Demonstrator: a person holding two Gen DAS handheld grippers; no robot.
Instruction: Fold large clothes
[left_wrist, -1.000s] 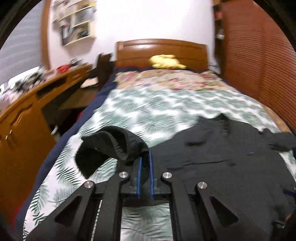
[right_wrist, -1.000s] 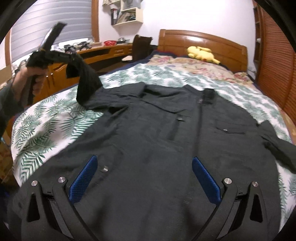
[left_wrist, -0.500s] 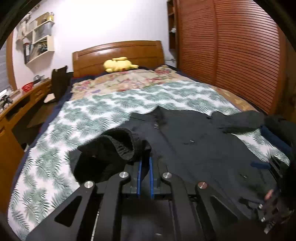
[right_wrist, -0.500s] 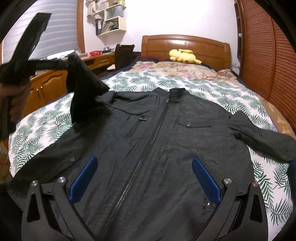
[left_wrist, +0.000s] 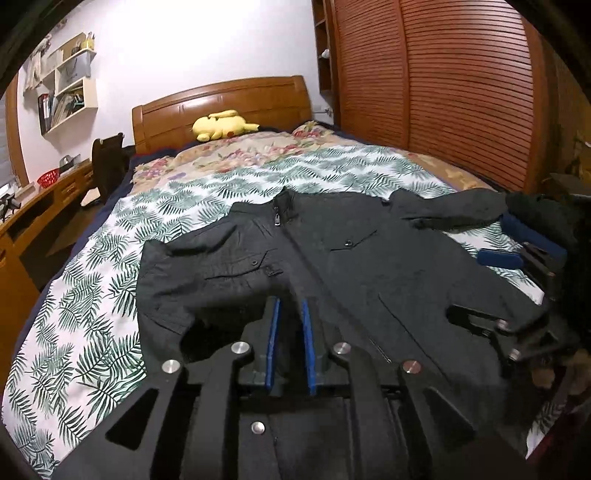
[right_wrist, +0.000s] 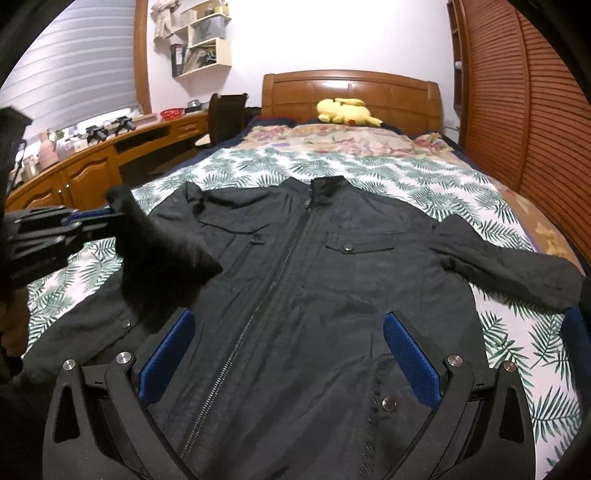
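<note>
A dark zip-up jacket (right_wrist: 332, 277) lies front up and spread on the leaf-print bedspread (left_wrist: 92, 314), collar toward the headboard. My left gripper (left_wrist: 290, 302) hovers over the jacket's (left_wrist: 369, 266) left chest. From the right wrist view, the left gripper (right_wrist: 110, 215) still has the left sleeve (right_wrist: 166, 254) by the cuff, draped across the front. Its jaws are opening, with the cuff between the pads. My right gripper (right_wrist: 288, 347) stands wide open above the hem, nothing between its fingers. The right gripper (left_wrist: 517, 247) shows near the outstretched right sleeve (left_wrist: 443, 210).
A yellow plush toy (right_wrist: 347, 110) rests against the wooden headboard (right_wrist: 351, 88). A wooden desk (right_wrist: 92, 173) with clutter and a dark chair (right_wrist: 225, 114) run along the bed's left side. Louvred wardrobe doors (left_wrist: 443, 92) close off the right side.
My left gripper has carried the sleeve from the left of the bed across onto the jacket front, and its pads have parted slightly. The right gripper stayed open and shifted toward the jacket's middle.
</note>
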